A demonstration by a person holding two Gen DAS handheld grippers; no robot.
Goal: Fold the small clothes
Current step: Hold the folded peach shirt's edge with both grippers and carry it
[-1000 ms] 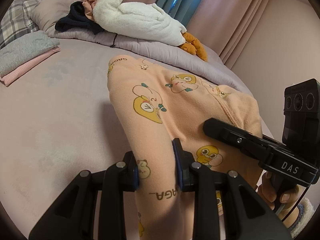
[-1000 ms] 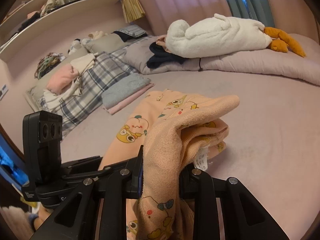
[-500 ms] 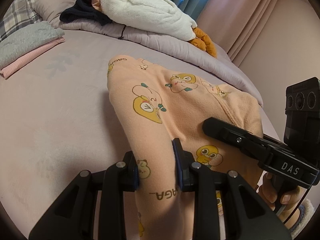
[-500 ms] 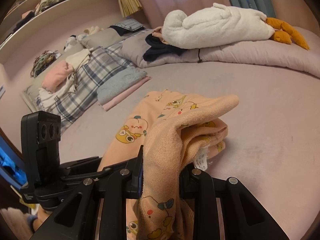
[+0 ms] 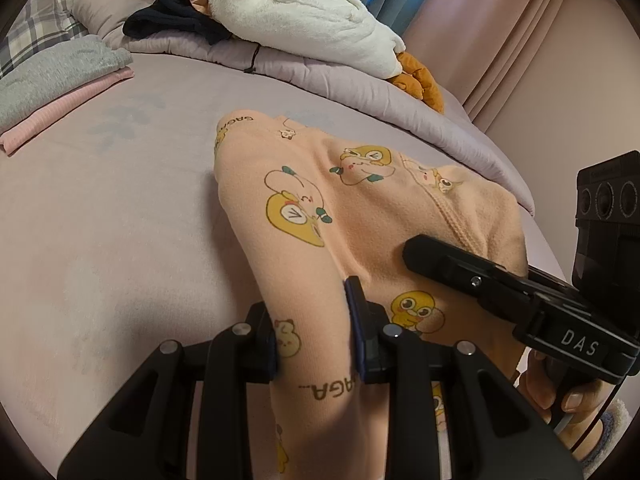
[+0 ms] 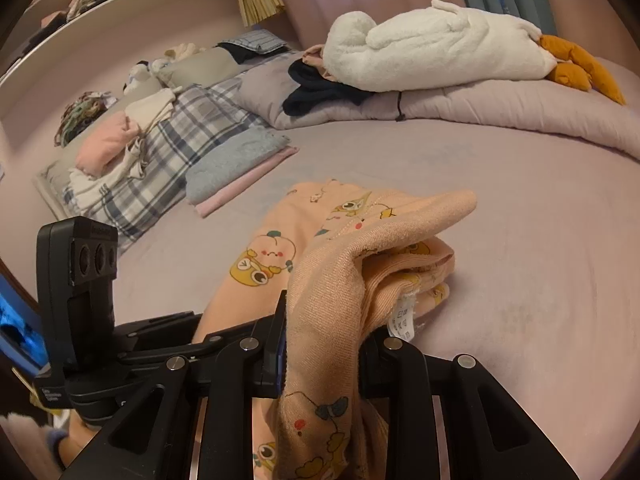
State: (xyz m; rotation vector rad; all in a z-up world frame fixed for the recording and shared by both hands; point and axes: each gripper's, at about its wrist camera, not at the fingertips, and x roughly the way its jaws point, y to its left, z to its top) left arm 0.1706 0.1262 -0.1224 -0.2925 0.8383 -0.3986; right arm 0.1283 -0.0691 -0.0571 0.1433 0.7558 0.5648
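Bed [image 5: 100,240]: both tongs [image 5: 314,336] [image 6: 322,344] pinch peach garment [image 5: 360,208].

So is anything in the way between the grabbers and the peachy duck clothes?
No. Both grippers are already shut on the peach garment: the left gripper pinches one part, the right gripper a bunched edge. The bed beyond it is bare.

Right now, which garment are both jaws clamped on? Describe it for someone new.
On the lilac bed sheet, nearest the cameras, lies a peach children's garment printed with yellow cartoon ducklings. Unlike the plain grey and pink folded stack near the plaid pillow, it is patterned and partly lifted.
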